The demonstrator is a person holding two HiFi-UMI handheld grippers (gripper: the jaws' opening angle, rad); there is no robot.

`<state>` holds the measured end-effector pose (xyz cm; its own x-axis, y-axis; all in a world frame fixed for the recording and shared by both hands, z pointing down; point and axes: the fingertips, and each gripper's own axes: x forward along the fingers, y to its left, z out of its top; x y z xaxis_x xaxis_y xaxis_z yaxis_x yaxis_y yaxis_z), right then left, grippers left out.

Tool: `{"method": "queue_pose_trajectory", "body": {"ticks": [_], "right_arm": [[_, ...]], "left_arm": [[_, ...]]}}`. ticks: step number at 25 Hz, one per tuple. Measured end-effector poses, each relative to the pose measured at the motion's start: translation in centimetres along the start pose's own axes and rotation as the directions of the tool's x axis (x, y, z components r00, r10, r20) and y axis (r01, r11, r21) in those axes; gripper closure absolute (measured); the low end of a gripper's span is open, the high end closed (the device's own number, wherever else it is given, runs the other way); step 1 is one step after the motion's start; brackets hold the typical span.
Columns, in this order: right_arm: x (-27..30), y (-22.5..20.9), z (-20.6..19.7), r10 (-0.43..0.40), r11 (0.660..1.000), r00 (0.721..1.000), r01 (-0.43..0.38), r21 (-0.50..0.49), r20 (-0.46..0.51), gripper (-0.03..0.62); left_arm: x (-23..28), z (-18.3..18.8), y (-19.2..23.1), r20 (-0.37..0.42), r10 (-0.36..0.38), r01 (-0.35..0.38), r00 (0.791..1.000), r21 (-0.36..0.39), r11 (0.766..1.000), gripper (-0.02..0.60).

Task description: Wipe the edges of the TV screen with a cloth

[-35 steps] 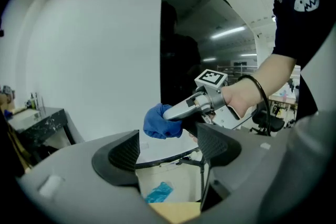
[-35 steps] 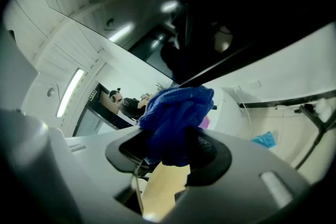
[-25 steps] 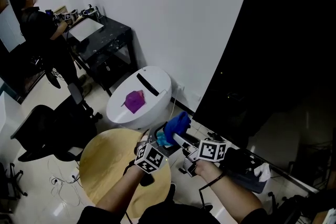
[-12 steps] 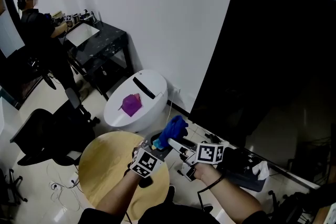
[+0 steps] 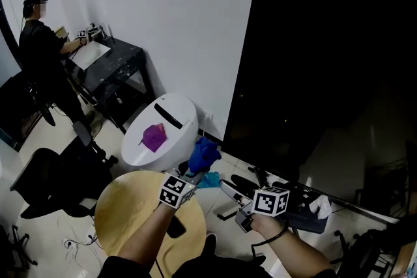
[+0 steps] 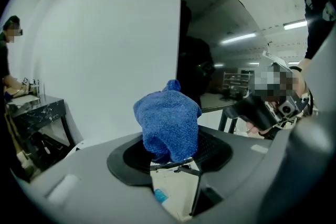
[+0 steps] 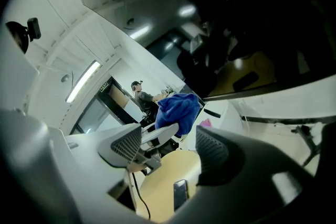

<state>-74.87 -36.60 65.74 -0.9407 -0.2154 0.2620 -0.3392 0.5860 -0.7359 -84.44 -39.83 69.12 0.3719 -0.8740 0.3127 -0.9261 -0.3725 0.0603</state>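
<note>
Here, dragging along the edge of the TV [image 5: 326, 62] could tug the cloth [image 5: 203, 154] loose, since the closing left tongs [image 6: 170, 152] pinch only its lower end. The cloth is blue, fluffy and bunched, near the TV's lower left corner. The right tongs [image 7: 169, 148] are spreading, empty.

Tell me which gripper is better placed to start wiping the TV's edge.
Left: the left gripper is closing on the blue cloth near the TV edge; the right gripper is opening, empty.
</note>
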Motion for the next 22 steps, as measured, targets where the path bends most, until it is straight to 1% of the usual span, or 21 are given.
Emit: {"method": "queue_pose_trajectory", "body": {"ticks": [3, 6, 9, 13, 19, 22], "right_arm": [[-2.9, -0.9, 1.2, -0.044, 0.997, 0.998, 0.047, -0.066, 0.038, 0.263], [-5.3, -1.4, 2.5, -0.072, 0.994, 0.994, 0.079, -0.076, 0.087, 0.263], [-7.2, -1.0, 3.9, -0.072, 0.993, 0.987, 0.084, -0.080, 0.145, 0.264], [-9.5, -0.5, 6.0, -0.086, 0.983, 0.977, 0.115, -0.140, 0.197, 0.264], [-12.0, 1.2, 8.5, -0.065, 0.978, 0.962, 0.114, -0.174, 0.265, 0.267], [-12.8, 2.1, 9.4, -0.063, 0.976, 0.956, 0.119, -0.181, 0.287, 0.267]], "left_arm": [[1.5, 0.9, 0.3, -0.012, -0.010, 0.010, 1.000, 0.040, 0.999, 0.397], [3.0, 1.9, 0.5, -0.016, -0.036, 0.038, 0.999, 0.072, 0.997, 0.397], [3.9, 2.8, 0.7, -0.024, -0.046, 0.048, 0.999, 0.106, 0.993, 0.396], [4.0, 4.0, 0.7, -0.027, -0.052, 0.055, 0.998, 0.130, 0.990, 0.396], [3.4, 7.2, 0.1, 0.005, -0.058, 0.056, 0.998, 0.196, 0.979, 0.397], [2.8, 8.7, -0.1, 0.026, -0.061, 0.054, 0.998, 0.214, 0.975, 0.400]]}}
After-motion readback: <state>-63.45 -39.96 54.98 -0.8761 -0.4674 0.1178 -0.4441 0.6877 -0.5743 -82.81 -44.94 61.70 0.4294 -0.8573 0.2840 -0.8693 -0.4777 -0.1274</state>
